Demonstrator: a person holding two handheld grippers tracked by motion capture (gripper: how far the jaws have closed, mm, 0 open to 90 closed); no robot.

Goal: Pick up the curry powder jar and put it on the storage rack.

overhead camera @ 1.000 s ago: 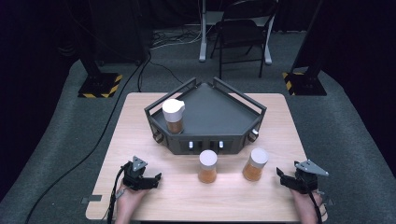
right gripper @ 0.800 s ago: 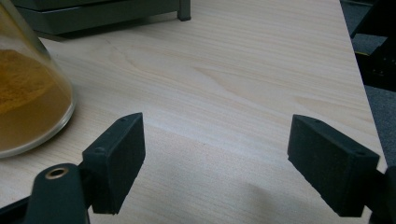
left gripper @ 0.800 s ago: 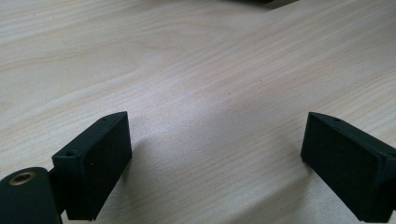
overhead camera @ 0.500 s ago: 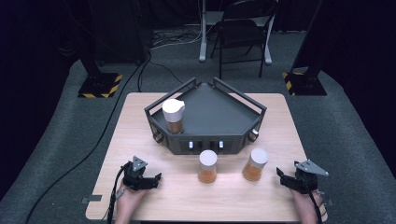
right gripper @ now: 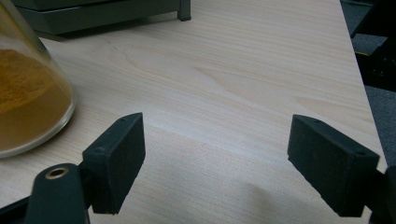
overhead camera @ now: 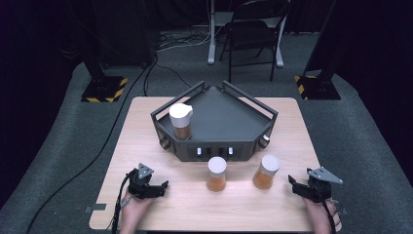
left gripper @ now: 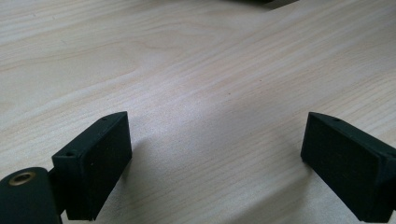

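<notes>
Three white-lidded jars of orange-brown powder show in the high view. One jar (overhead camera: 181,121) stands on the dark grey angular rack (overhead camera: 229,117), at its left corner. A second jar (overhead camera: 216,174) and a third jar (overhead camera: 266,172) stand on the table in front of the rack. My left gripper (overhead camera: 160,187) rests on the table at the front left, open, with bare wood between its pads (left gripper: 95,163). My right gripper (overhead camera: 293,184) rests at the front right, open and empty, just right of the third jar (right gripper: 28,93).
The light wooden table (overhead camera: 146,131) has its right edge close to my right gripper (right gripper: 215,154). Beyond the table lie grey carpet, a folding chair (overhead camera: 253,29), two stands with striped bases (overhead camera: 104,87), and a cable on the floor.
</notes>
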